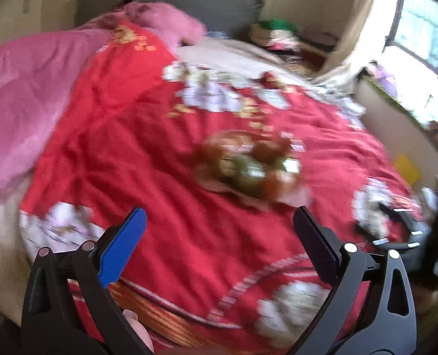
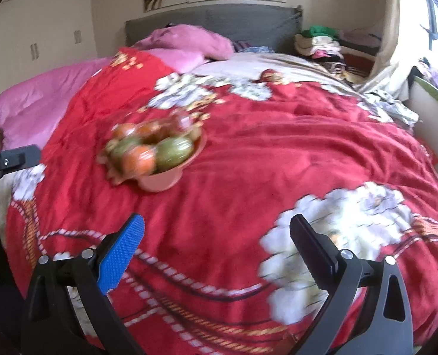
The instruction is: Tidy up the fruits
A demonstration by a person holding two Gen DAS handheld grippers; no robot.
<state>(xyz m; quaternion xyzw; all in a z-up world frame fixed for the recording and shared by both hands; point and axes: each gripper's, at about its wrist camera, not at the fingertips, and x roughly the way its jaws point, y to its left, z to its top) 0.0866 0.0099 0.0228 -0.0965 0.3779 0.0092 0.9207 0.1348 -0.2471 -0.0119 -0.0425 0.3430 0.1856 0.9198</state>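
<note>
A pink bowl (image 2: 159,182) heaped with orange and green fruits (image 2: 171,152) sits on a red flowered bedspread (image 2: 248,159). It also shows, blurred, in the left wrist view (image 1: 219,185), with the fruits (image 1: 245,171) in it. My left gripper (image 1: 220,219) is open and empty, above the bedspread just short of the bowl. My right gripper (image 2: 217,227) is open and empty, nearer the bed's front and to the right of the bowl. The left gripper's finger shows at the far left of the right wrist view (image 2: 11,158).
A pink quilt (image 2: 41,100) lies along the bed's left side, with a grey headboard (image 2: 219,26) behind. A pile of clothes (image 2: 319,43) sits at the back right. A window (image 1: 423,29) and ledge are on the right. A white wardrobe (image 2: 35,29) stands on the left.
</note>
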